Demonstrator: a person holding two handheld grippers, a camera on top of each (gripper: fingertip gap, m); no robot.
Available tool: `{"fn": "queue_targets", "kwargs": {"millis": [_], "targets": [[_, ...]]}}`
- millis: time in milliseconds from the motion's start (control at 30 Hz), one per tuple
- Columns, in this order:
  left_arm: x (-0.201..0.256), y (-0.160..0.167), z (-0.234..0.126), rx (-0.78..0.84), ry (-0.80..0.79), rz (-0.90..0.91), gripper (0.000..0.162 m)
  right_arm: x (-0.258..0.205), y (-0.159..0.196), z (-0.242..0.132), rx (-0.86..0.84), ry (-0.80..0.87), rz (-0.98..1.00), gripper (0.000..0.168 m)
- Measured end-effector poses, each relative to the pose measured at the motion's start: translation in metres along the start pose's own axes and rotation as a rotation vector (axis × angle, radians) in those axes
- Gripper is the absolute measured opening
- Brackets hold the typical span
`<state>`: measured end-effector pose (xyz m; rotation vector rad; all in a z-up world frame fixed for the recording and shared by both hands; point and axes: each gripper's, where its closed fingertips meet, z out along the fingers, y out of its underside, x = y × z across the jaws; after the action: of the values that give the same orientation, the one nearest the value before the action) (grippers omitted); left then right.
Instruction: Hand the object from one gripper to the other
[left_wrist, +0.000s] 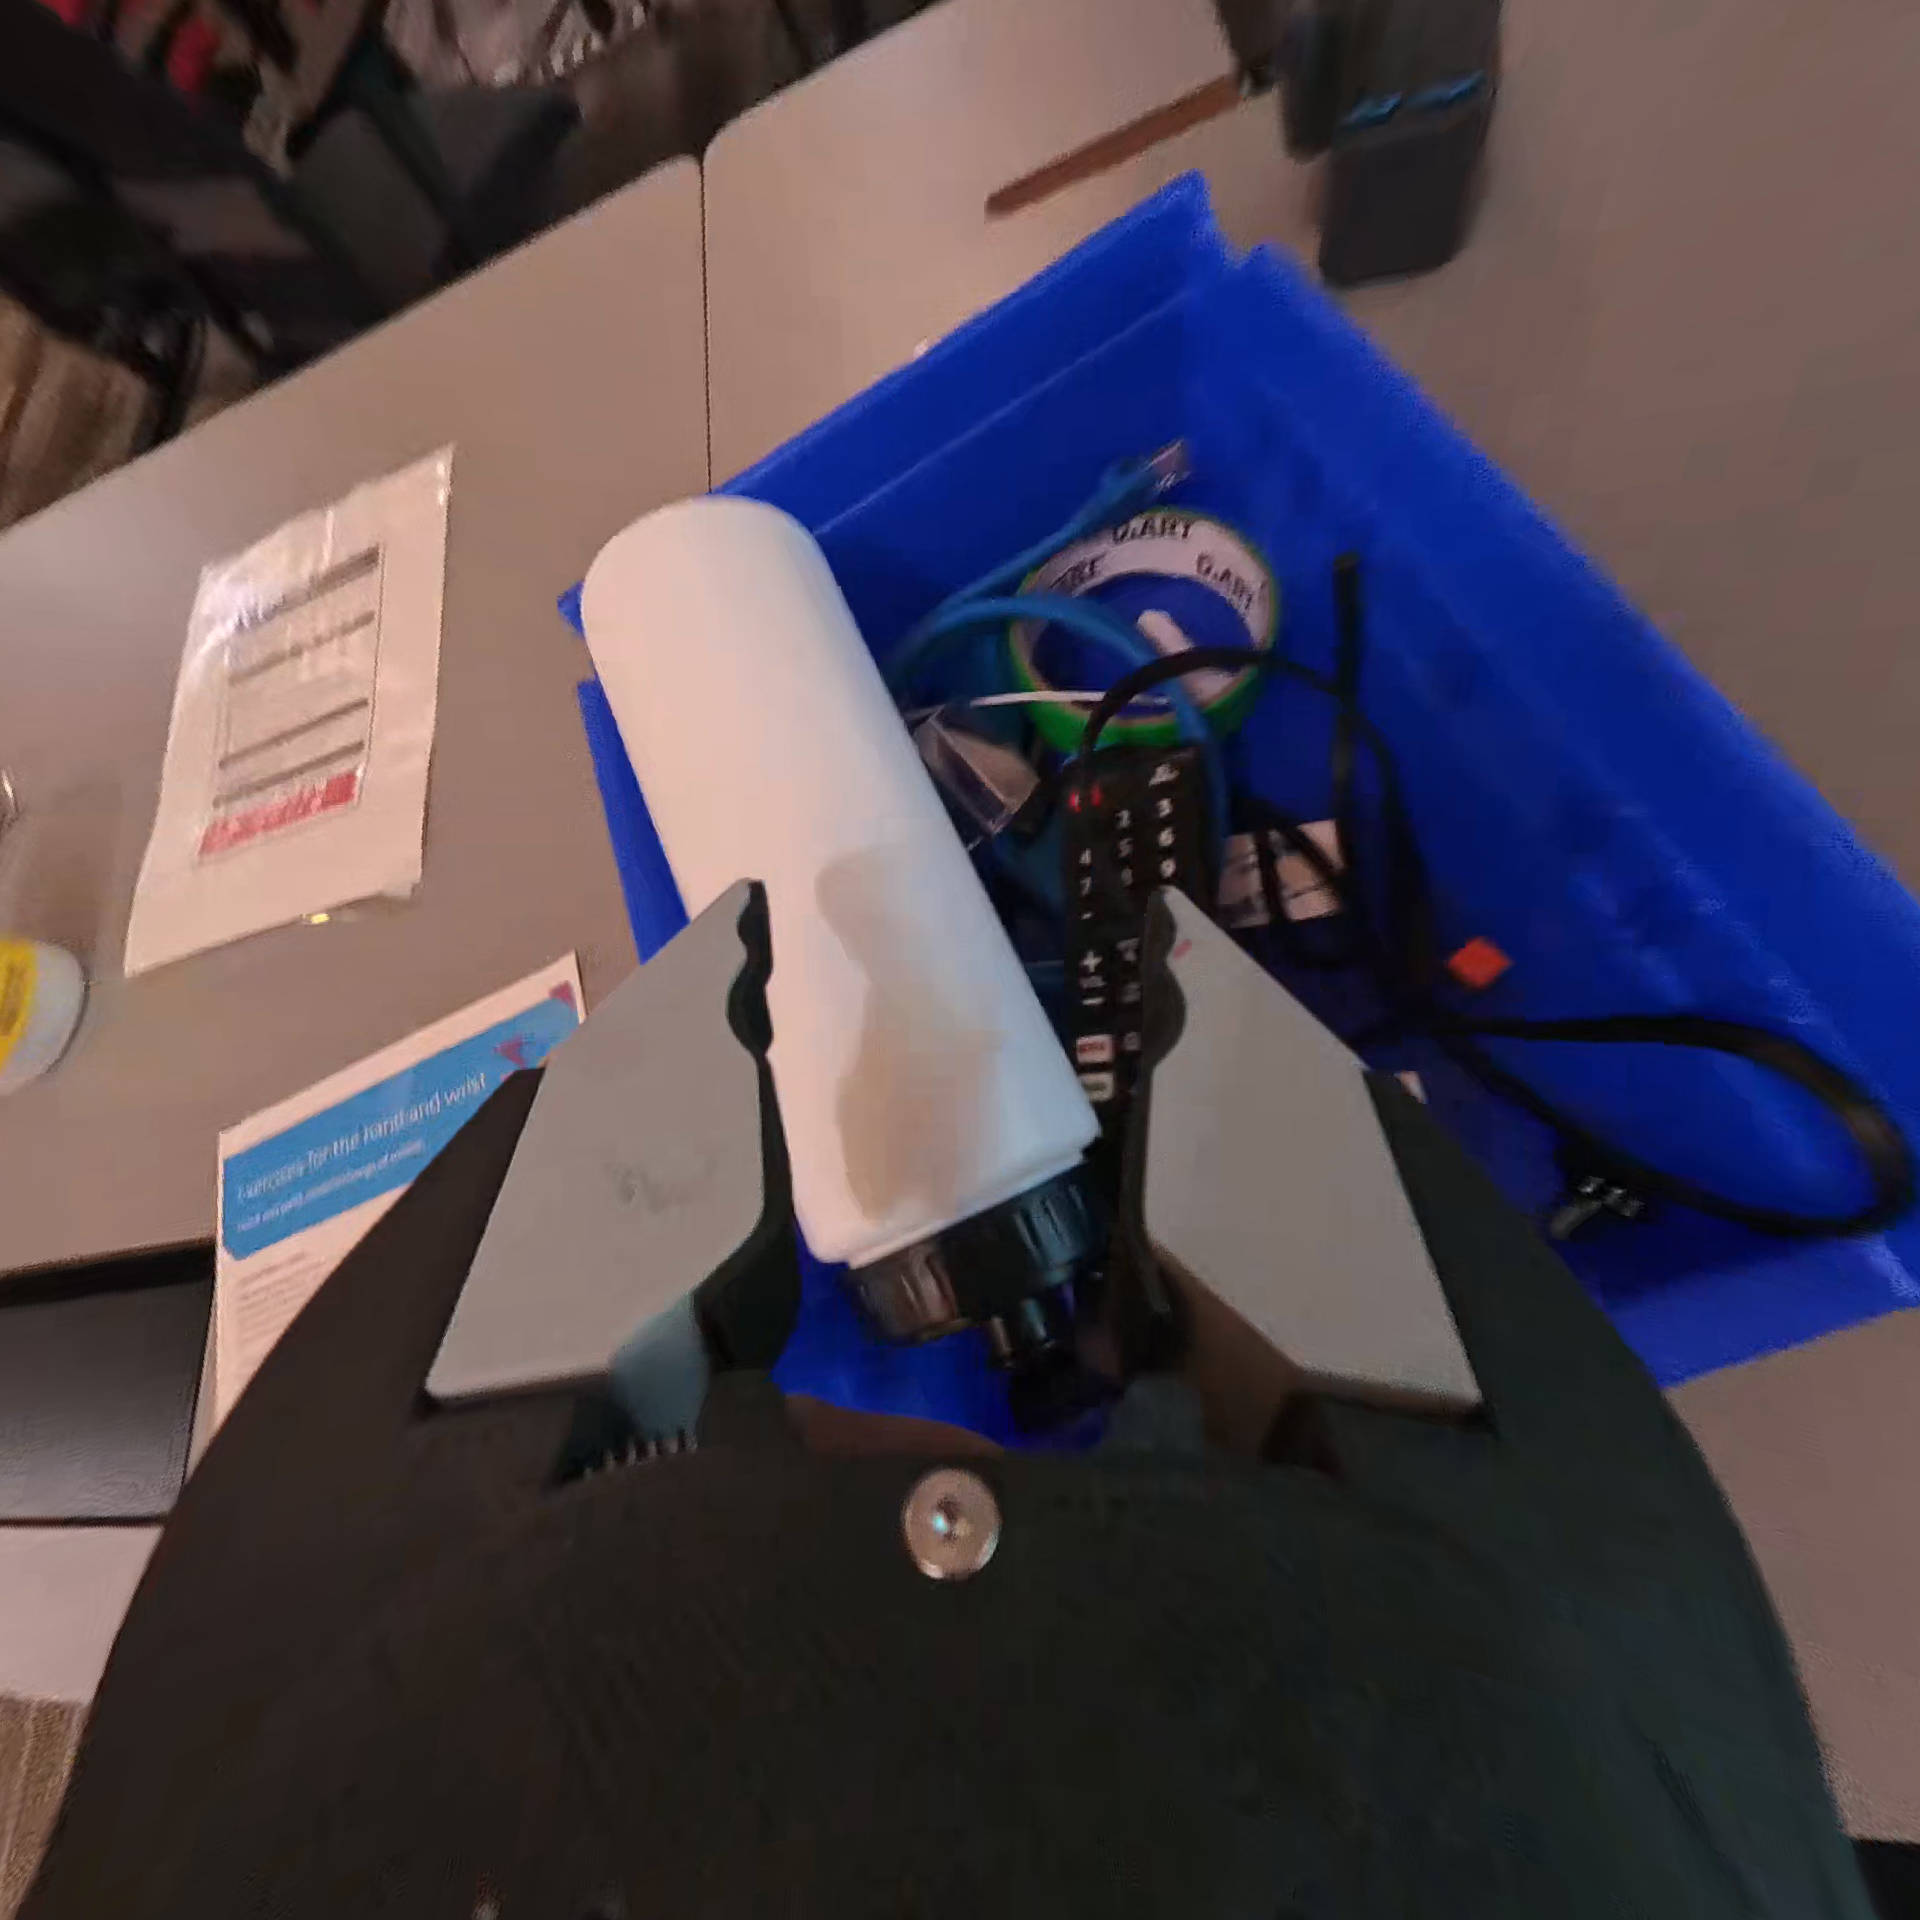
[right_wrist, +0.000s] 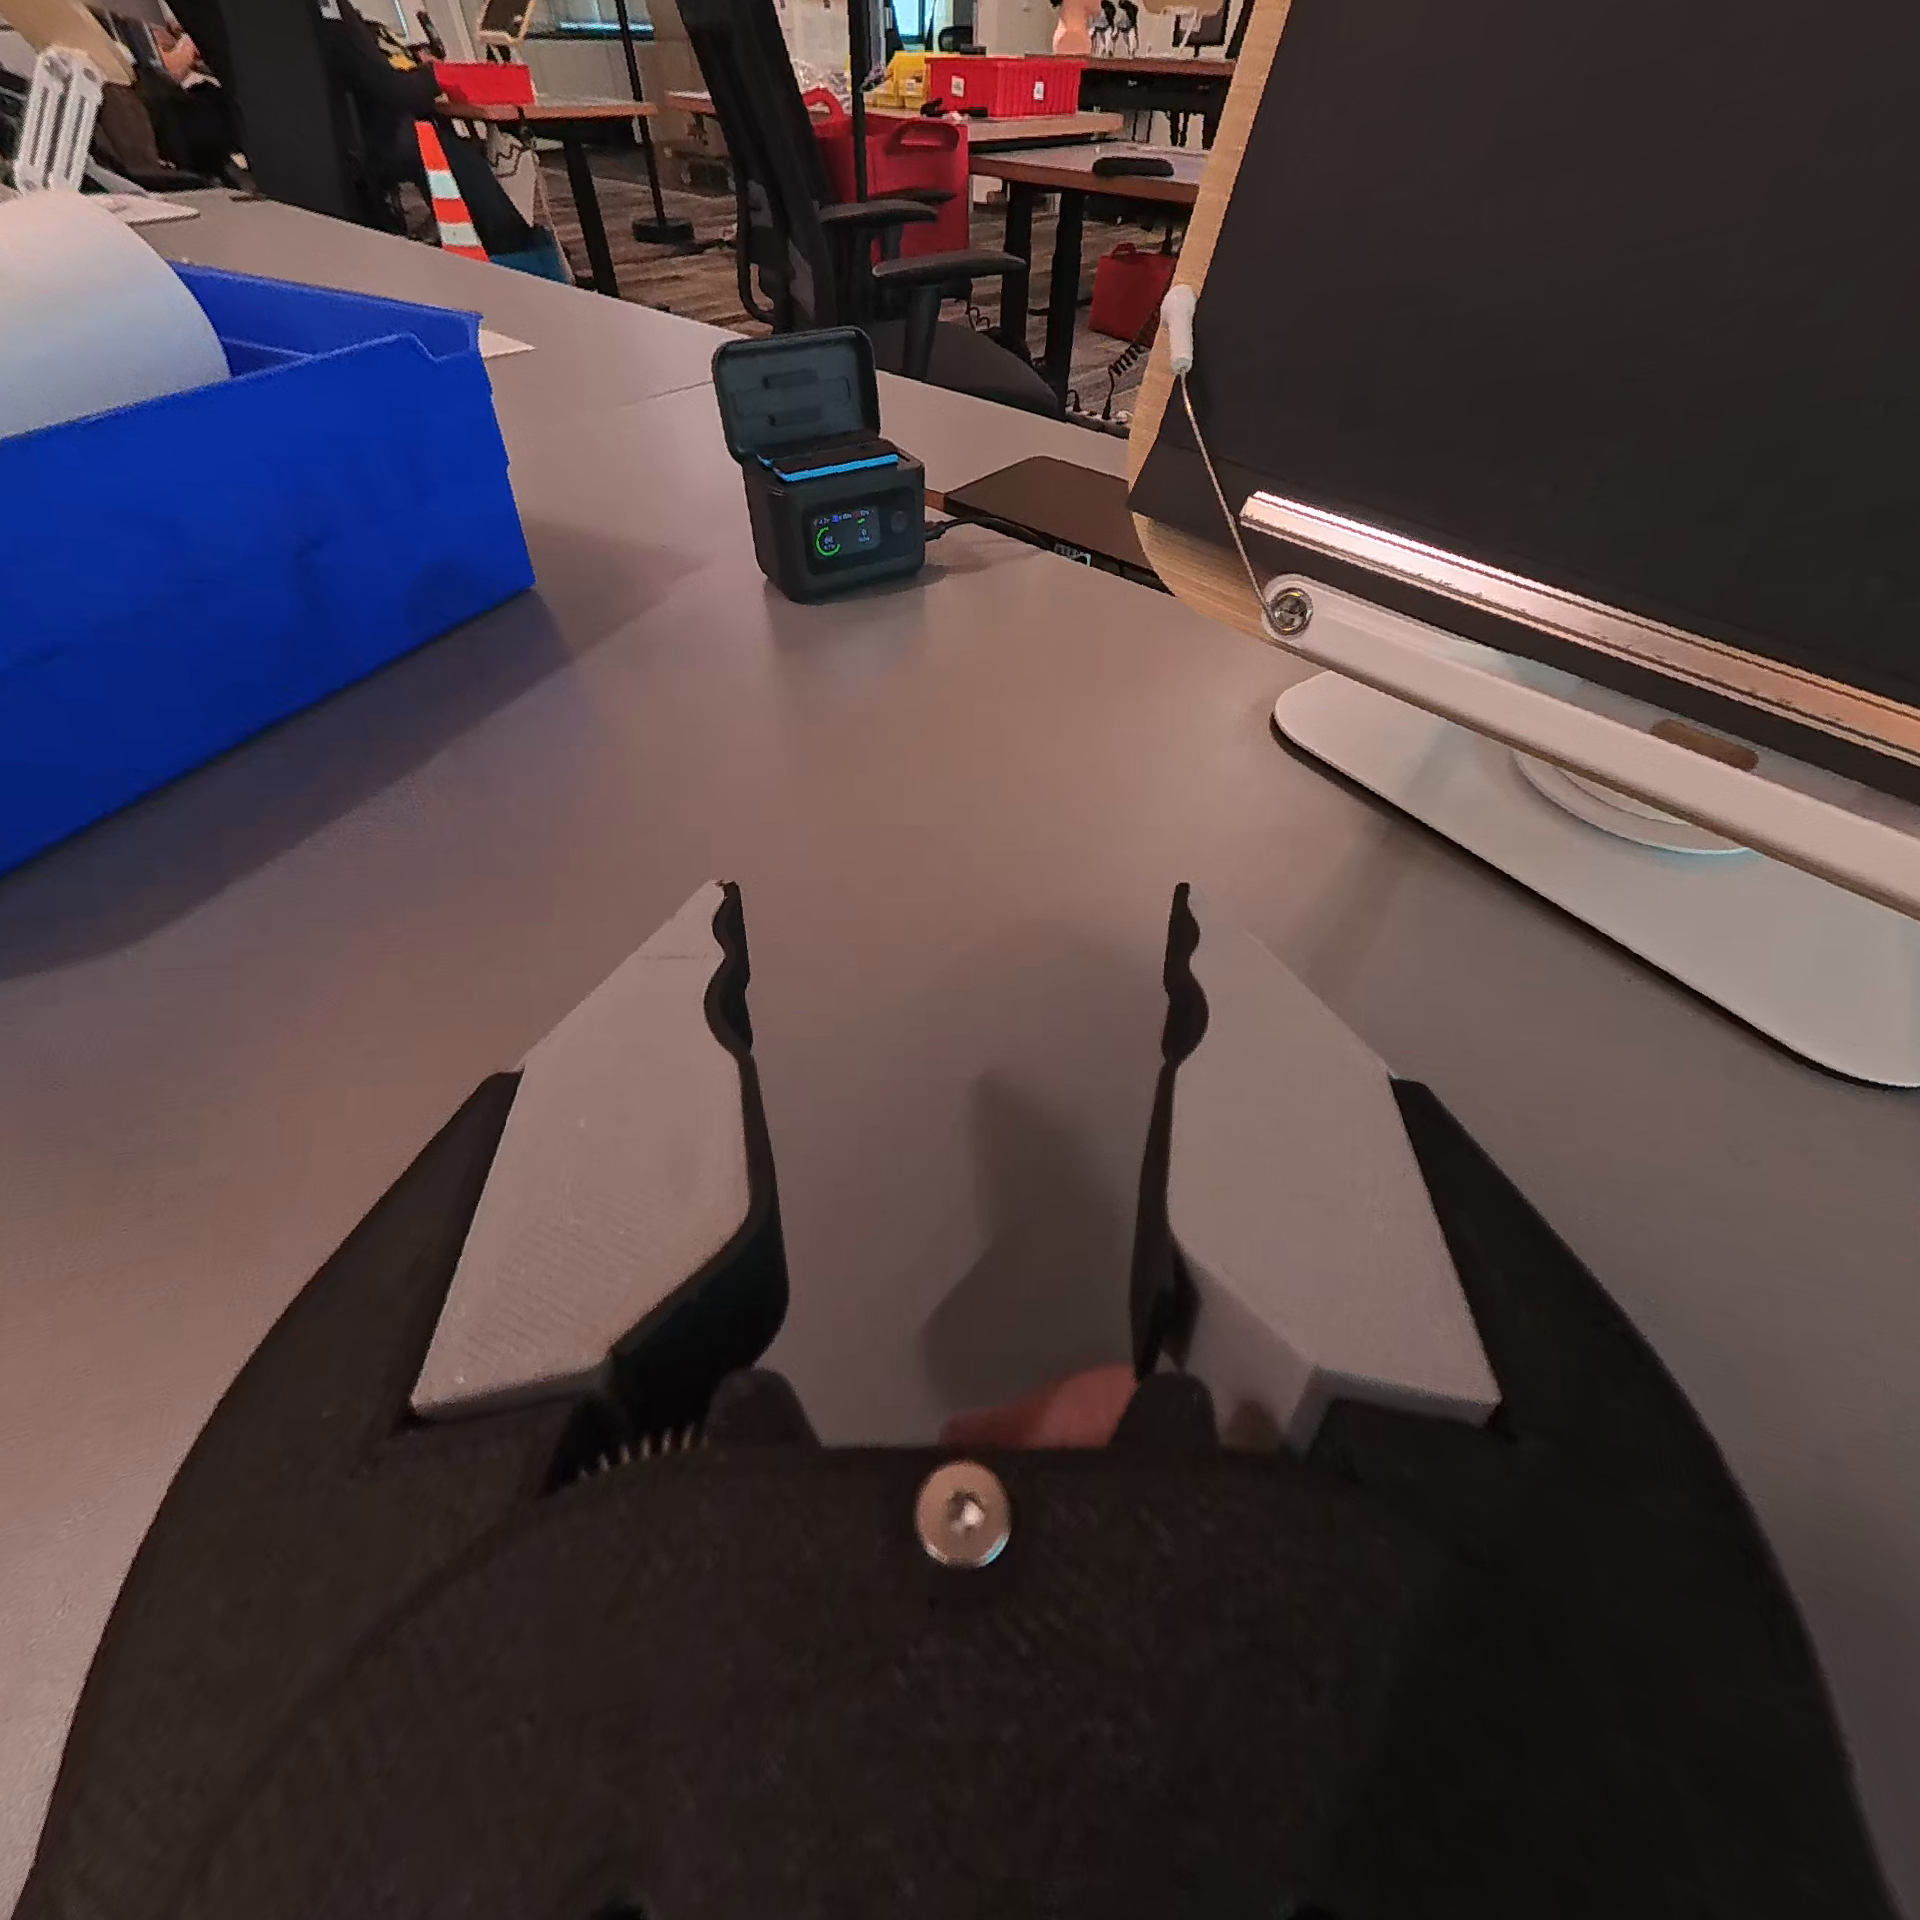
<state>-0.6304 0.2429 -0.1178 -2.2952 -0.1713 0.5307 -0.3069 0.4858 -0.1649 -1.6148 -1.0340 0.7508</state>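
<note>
Left wrist view: the left gripper (left_wrist: 961, 914) straddles the white cylindrical bottle with a black cap (left_wrist: 831, 862) over the blue plastic bin (left_wrist: 1558, 644); whether the jaws pinch it I cannot tell, so confirm grip before lifting.

Right wrist view: the right gripper (right_wrist: 951, 894), jaws apart and empty over the grey table (right_wrist: 935, 748), should approach the bottle's far, free end at left.

Printed surfaces, wording not quoted
Lettering marks the green tape roll (left_wrist: 1143, 634) and the black remote control (left_wrist: 1117, 935) in the blue plastic bin (left_wrist: 1558, 727); a blue-and-white leaflet (left_wrist: 364, 1143) lies by the grey table's (left_wrist: 520, 343) edge.

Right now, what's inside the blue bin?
Blue bin: green tape roll, black remote, blue cable, black cord. White bottle between the left gripper's fingers hides whatever lies beneath.
</note>
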Motion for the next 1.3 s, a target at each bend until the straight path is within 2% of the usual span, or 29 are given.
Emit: {"fn": "queue_targets", "kwargs": {"millis": [100, 200, 267, 400, 567, 700, 800, 900, 967, 1000, 1200, 1300], "targets": [[-0.002, 0.016, 0.015, -0.084, -0.04, 0.063, 0.072, 0.0, 0.002, 0.0, -0.009, -0.001, -0.001, 0.078], [0.002, 0.014, 0.023, -0.082, -0.071, 0.127, 0.077, 0.0, 0.0, 0.0, -0.005, 0.002, -0.002, 0.077], [0.017, 0.009, 0.021, -0.07, -0.017, 0.144, 0.068, 0.001, 0.0, -0.001, -0.003, 0.001, 0.002, 0.077], [0.034, 0.007, 0.022, -0.105, 0.024, 0.222, 0.064, 0.0, 0.001, 0.0, -0.009, -0.006, 0.004, 0.077], [0.043, 0.015, 0.038, -0.182, 0.088, 0.195, 0.052, -0.001, 0.001, 0.0, -0.012, -0.001, -0.012, 0.076], [0.037, 0.018, 0.052, -0.239, 0.032, 0.229, 0.044, 0.0, 0.001, 0.0, -0.011, 0.0, -0.009, 0.076], [0.051, 0.021, 0.06, -0.296, 0.106, 0.202, 0.034, 0.0, 0.0, 0.0, -0.01, 0.0, -0.011, 0.075], [0.056, 0.028, 0.065, -0.363, 0.141, 0.191, 0.033, 0.0, -0.001, -0.001, -0.006, -0.001, -0.01, 0.074], [0.061, 0.028, 0.064, -0.388, 0.19, 0.169, 0.02, 0.0, -0.003, -0.002, 0.001, -0.002, -0.009, 0.073], [0.062, 0.026, 0.062, -0.384, 0.211, 0.173, 0.004, 0.0, -0.004, -0.003, 0.004, -0.003, -0.008, 0.073], [0.045, -0.003, 0.045, -0.268, 0.123, 0.278, 0.002, -0.002, -0.006, -0.003, 0.009, -0.009, -0.011, 0.07], [0.036, -0.025, 0.034, -0.195, 0.029, 0.347, 0.002, -0.002, -0.006, -0.003, 0.008, -0.004, -0.019, 0.069]]}}
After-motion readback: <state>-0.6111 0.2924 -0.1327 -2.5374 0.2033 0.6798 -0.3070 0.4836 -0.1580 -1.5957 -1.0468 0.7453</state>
